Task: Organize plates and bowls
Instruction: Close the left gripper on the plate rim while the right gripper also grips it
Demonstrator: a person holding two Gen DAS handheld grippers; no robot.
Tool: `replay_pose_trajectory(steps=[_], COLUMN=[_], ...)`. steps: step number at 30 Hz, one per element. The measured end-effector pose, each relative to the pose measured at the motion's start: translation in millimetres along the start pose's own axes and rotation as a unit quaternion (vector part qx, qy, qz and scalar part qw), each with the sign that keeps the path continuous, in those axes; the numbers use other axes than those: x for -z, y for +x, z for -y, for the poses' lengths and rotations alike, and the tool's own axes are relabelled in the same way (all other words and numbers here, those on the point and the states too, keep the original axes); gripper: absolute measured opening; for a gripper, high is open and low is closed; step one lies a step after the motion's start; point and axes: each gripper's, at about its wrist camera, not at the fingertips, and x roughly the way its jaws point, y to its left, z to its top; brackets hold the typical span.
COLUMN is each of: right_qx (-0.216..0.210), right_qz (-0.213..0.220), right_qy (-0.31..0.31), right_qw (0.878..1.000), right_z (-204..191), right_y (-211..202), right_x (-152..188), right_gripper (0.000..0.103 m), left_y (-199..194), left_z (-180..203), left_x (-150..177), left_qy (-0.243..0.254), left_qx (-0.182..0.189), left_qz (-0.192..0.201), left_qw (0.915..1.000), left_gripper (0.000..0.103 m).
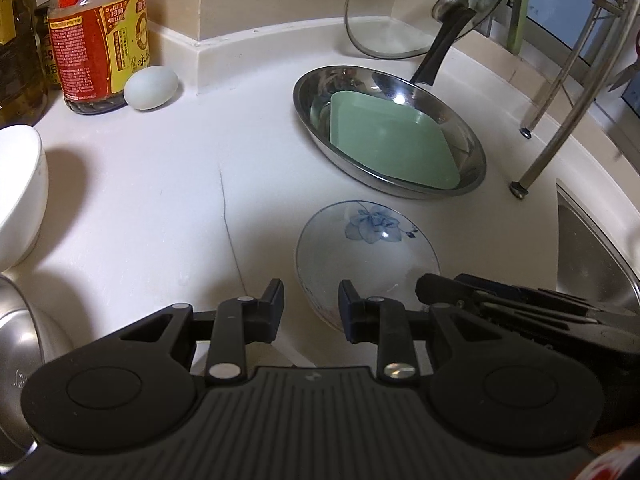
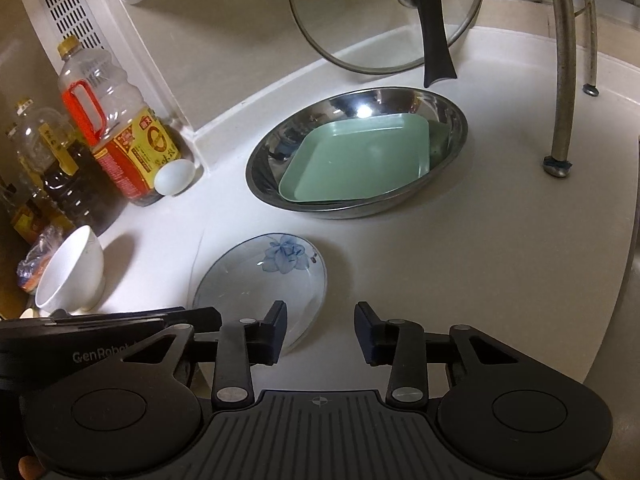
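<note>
Now | round white porcelain plate with a blue flower (image 1: 366, 248) lies flat on the white tabletop (image 1: 160, 200), near the steel bowl holding a green square dish (image 2: 360, 164) | left claw (image 1: 311, 308) apart, straddling the plate's near rim, nothing pinched | right claw (image 2: 321, 330) apart, empty, beside the rim | judged: slide one finger under the rim, then close gently.

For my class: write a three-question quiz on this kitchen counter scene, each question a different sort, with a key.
1. True or false: the green square plate lies inside the steel pan.
2. Which item touches the soy sauce bottle? A) egg B) white bowl C) glass lid
3. Fill in: the flower-painted plate rests flat on the ____.

Key: 1 true; 2 A; 3 counter. Neither the left gripper nor the right gripper holds anything.
</note>
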Motion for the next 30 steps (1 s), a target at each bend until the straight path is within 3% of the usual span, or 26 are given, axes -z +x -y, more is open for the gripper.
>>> replay_pose_trajectory(steps=[10,20,30], right_qx=[-0.003,-0.006,-0.016], right_qz=[-0.003,-0.003,0.003], right_qy=[-0.006,-0.009,-0.001], right_qw=[1.0,1.0,1.0], right_z=[-1,0,4], right_y=[8,11,3], right_x=[-6,-7,-9], right_gripper=[0.023,0.009,0.008], left_y=[13,15,8], left_z=[-5,-5,-2], left_x=[-7,-7,-5], left_qy=[-0.021,-0.026,-0.028], left_qx=[0.009,0.011,0.015], left_qz=[-0.015,-0.016,-0.015], left_qw=[0.9996,0.9995,0.9994], left_gripper=[0.025,0.013,0.012])
